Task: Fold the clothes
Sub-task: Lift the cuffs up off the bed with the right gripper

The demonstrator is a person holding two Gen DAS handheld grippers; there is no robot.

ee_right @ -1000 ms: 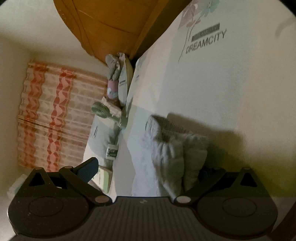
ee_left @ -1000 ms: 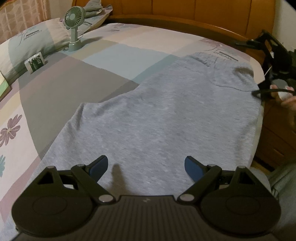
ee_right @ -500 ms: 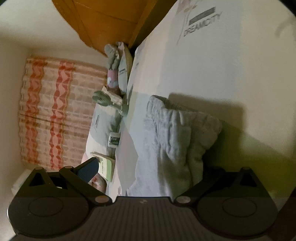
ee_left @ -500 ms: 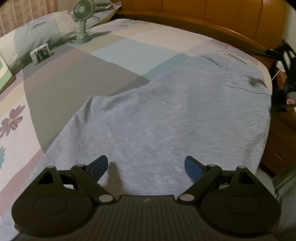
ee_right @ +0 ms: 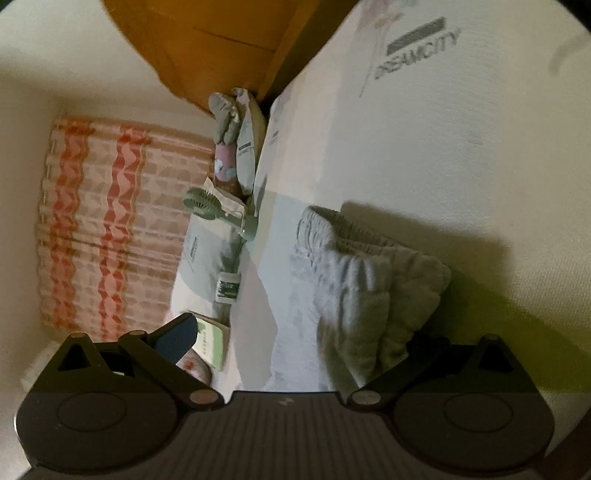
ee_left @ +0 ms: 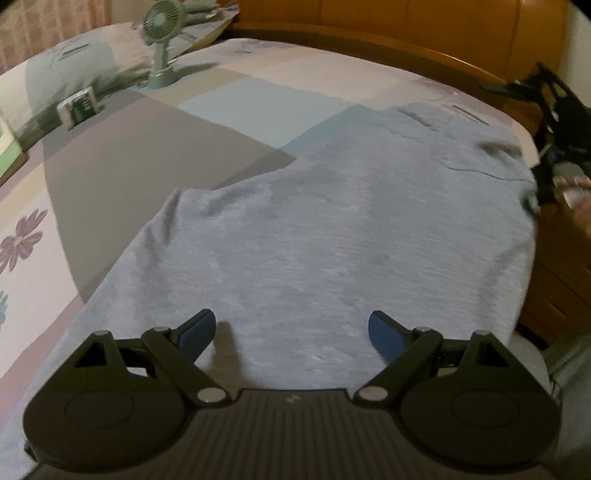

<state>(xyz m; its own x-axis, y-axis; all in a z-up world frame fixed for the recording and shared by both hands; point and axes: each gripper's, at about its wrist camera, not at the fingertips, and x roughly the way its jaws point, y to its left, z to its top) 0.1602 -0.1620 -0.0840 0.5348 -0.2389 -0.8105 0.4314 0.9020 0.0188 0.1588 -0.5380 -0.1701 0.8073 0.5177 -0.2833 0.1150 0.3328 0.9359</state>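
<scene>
Grey sweatpants (ee_left: 332,229) lie spread flat across the patchwork bed sheet (ee_left: 147,158), waistband toward the far right corner. My left gripper (ee_left: 291,328) hovers open just above the near leg end, its blue pads wide apart with nothing between them. At the right edge of the left wrist view, my right gripper (ee_left: 546,122) sits by the waistband corner with a hand (ee_left: 580,195) behind it. In the right wrist view the bunched waistband (ee_right: 351,295) lies between the wide jaws of the right gripper (ee_right: 299,332). One blue pad (ee_right: 177,338) stands clear of the cloth. The other finger is hidden under the fold.
A small green fan (ee_left: 162,40) stands near the pillows (ee_left: 74,62) at the far left, with a small box (ee_left: 79,107) and a book (ee_left: 7,155) beside them. A wooden headboard (ee_left: 406,22) borders the bed's far side. A wooden cabinet (ee_left: 565,280) stands at the right.
The waistband fold in the right wrist view has grown larger and spread wider between the jaws. The left gripper has stayed open over the leg end, its view shifted only slightly.
</scene>
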